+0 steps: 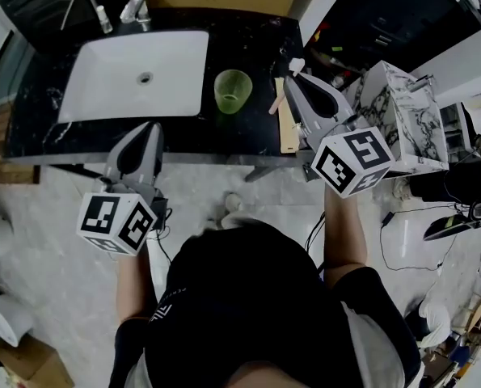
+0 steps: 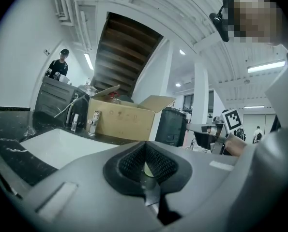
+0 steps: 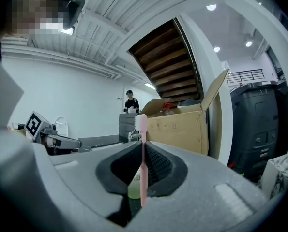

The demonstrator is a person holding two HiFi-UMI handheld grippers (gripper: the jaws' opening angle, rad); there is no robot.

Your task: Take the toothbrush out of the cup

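**A:** Head view, item one?

**B:** Cup (image 1: 233, 90), green, upright on the dark counter (image 1: 248, 140), just right of the white sink (image 1: 135, 75). No brush in it.

**A:** Item two?

**B:** Toothbrush (image 1: 278, 102), pink, held in the right gripper (image 1: 293, 75), to the right of the cup and apart from its rim. Left gripper (image 1: 151, 128) is over the counter's front edge, below the sink, well apart from the cup.

**A:** Left gripper view?

**B:** Left gripper (image 2: 144, 150): pads pressed together, nothing between them. A pale green sliver shows beyond, likely the cup. Sink (image 2: 61, 146) to the left, cardboard box (image 2: 122, 117) behind.

**A:** Right gripper view?

**B:** Right gripper (image 3: 143, 151): jaws closed on the toothbrush (image 3: 142, 129), which stands upright with its bristle head above the pads and its handle below. Cup (image 3: 133, 190) shows low behind the jaws.

**A:** Handling note for the step?

**B:** My judgement is that the lift is essentially done. Hold the squeeze steady, since a thin handle can pivot in the pads. Carry it sideways, away from the rim, so the handle end does not clip the light cup and tip it. The left gripper could steady the cup if needed.
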